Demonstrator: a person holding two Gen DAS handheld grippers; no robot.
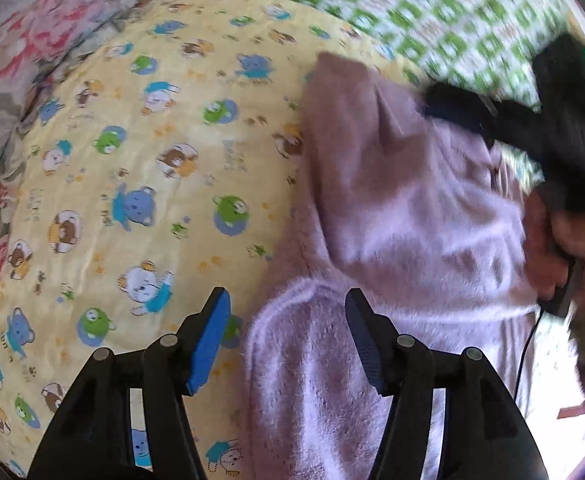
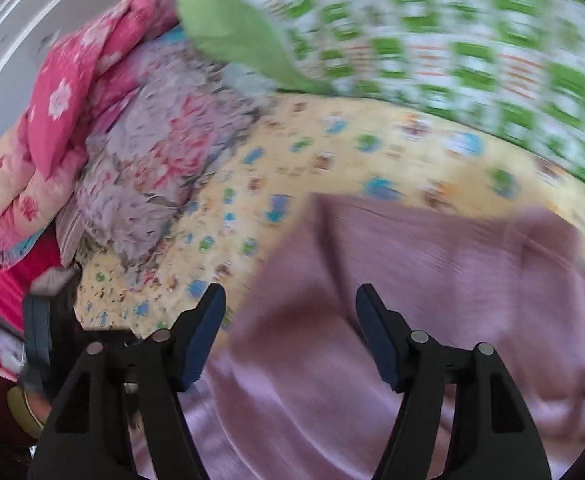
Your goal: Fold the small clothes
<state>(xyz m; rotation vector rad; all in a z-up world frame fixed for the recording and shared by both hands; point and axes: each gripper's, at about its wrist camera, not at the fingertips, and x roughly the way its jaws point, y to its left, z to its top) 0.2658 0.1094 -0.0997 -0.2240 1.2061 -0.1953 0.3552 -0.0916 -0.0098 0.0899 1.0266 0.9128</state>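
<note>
While your left gripper hangs with jaws spread and nothing pinched, the lilac fleece garment lies folded on the yellow bear-print sheet, its near fold under the tips; your right hand works beside it. From the right wrist, blurred, your right gripper is likewise spread over the garment. It looks soft, light and floppy: pinch a doubled edge.

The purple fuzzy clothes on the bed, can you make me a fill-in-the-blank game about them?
1. The fuzzy garment is coloured ____.
2. It lies on a yellow sheet printed with little ____.
3. The left gripper has its jaws ____.
4. The checked quilt behind is white and ____.

Missing words: purple; bears; open; green
</note>
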